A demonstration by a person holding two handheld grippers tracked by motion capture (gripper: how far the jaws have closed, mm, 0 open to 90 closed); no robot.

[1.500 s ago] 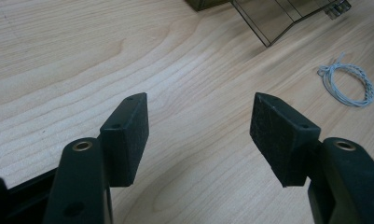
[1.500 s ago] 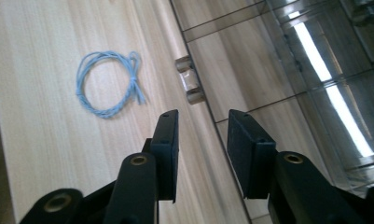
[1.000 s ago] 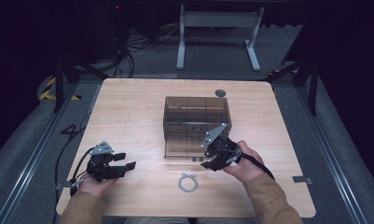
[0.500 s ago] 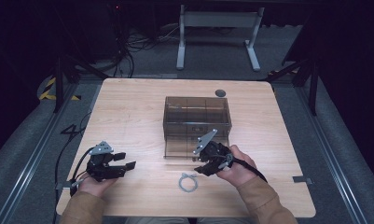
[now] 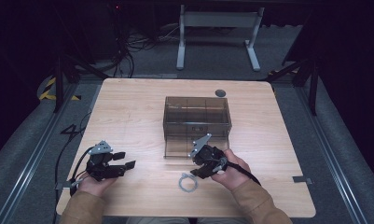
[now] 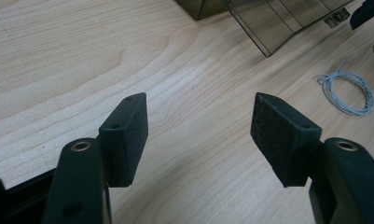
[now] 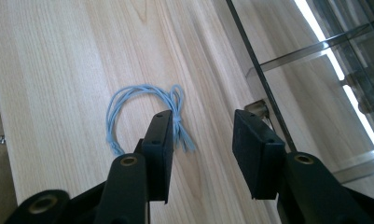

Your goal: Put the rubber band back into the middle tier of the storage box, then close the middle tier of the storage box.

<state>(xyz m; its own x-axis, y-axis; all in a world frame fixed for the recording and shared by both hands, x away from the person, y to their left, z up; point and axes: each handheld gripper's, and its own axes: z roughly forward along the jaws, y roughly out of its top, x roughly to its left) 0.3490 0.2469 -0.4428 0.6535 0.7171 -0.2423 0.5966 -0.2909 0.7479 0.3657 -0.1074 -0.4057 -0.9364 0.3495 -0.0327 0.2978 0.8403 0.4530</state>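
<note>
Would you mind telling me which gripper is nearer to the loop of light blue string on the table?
The right gripper. It hovers just above the string loop, its fingers open beside the knot. The left gripper rests well off to the loop's left, also open.

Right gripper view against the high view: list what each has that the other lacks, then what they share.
Right gripper view alone: the knot and loose ends of the pale blue string loop, lying just past the left pad, nothing between the open jaws, and a small latch at the box's lower edge.
High view alone: the whole table, both hands, the left gripper open and apart from the string, a dark round spot behind the box, and the floor with a white frame.
Shared: string, tinted clear box, right gripper, wood tabletop.
</note>
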